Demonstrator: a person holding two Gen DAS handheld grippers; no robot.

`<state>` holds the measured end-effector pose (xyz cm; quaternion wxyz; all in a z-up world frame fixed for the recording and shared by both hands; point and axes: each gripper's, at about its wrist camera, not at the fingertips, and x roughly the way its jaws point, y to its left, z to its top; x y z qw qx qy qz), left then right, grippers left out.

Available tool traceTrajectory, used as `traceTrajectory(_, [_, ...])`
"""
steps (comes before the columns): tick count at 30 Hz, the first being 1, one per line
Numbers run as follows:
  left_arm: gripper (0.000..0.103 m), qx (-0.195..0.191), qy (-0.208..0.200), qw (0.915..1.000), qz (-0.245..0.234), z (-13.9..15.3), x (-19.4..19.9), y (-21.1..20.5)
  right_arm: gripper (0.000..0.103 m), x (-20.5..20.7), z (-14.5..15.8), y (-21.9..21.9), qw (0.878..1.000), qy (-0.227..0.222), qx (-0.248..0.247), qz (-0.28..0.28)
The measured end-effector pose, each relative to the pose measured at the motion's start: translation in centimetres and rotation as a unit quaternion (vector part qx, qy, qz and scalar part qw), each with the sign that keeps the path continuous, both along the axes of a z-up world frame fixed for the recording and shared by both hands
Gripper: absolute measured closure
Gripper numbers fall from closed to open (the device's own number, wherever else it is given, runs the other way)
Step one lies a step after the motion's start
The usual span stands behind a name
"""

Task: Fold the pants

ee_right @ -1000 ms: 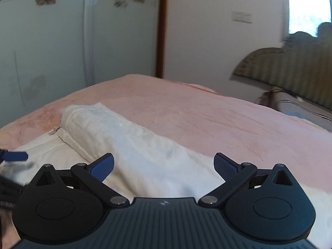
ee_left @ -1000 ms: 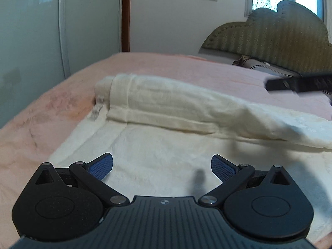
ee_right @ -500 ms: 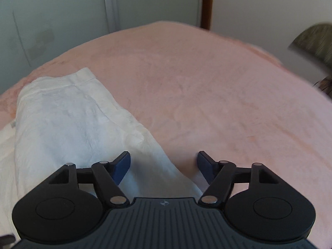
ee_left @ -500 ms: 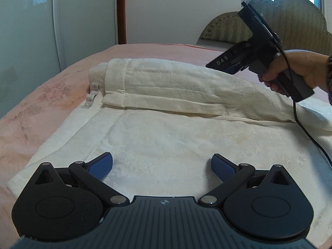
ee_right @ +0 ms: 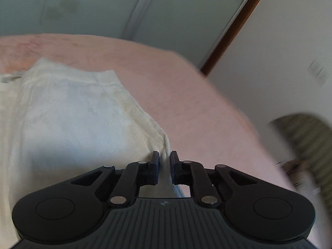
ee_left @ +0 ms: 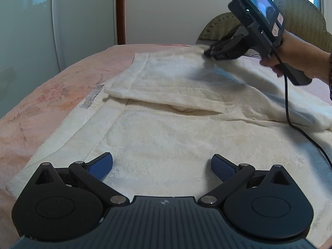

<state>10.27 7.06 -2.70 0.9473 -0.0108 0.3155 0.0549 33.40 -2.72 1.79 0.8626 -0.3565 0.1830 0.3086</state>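
Cream white pants point(ee_left: 166, 128) lie spread on the pink bed, with one leg point(ee_left: 178, 85) folded over along the far side. My left gripper point(ee_left: 162, 166) is open and empty, low over the near part of the pants. My right gripper point(ee_right: 165, 161) is shut on the far edge of the folded leg point(ee_right: 72, 112), pinching a ridge of cloth. It also shows in the left wrist view point(ee_left: 209, 53), held by a hand at the far right, lifting that edge.
The pink bedspread point(ee_left: 41, 95) surrounds the pants. A cloth label point(ee_left: 90, 99) lies at the pants' left edge. A headboard point(ee_left: 298, 12) stands at the far right. A wardrobe point(ee_left: 62, 20) and a wall are behind the bed. A black cable point(ee_left: 290, 114) trails over the pants.
My right gripper has dropped onto the far edge of the folded leg and shut on it. The left gripper has stayed open, drawn back slightly.
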Motion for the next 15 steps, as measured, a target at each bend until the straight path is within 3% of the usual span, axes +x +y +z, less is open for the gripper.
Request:
traceTrajectory(1, [0.001,-0.001,0.003,1.0000,-0.002,0.1,0.0,0.0,0.092,-0.4,0.3,0.2,0.999,-0.037,-0.011,-0.008])
traceTrajectory(3, [0.001,-0.018,0.008,0.9998,-0.008,0.7,0.0,0.6,0.092,-0.9,0.8,0.2,0.998,-0.065,-0.006,-0.015])
traceTrajectory(7, [0.001,-0.122,-0.016,0.9924,0.003,2.5,0.3,4.0,0.092,-5.5,1.3,-0.7,0.991,-0.132,-0.008,0.010])
traceTrajectory(9, [0.002,-0.201,-0.031,0.9789,0.017,3.3,0.7,6.3,0.092,-8.9,1.5,-1.7,0.987,-0.158,-0.011,0.033])
traceTrajectory(12, [0.002,-0.310,-0.035,0.9500,0.018,3.8,1.6,9.0,0.092,-14.0,1.1,-3.1,0.981,-0.182,-0.020,0.064])
traceTrajectory(15, [0.001,-0.380,-0.055,0.9234,0.015,4.1,1.8,9.9,0.093,-18.2,0.4,-4.0,0.980,-0.176,-0.025,0.084])
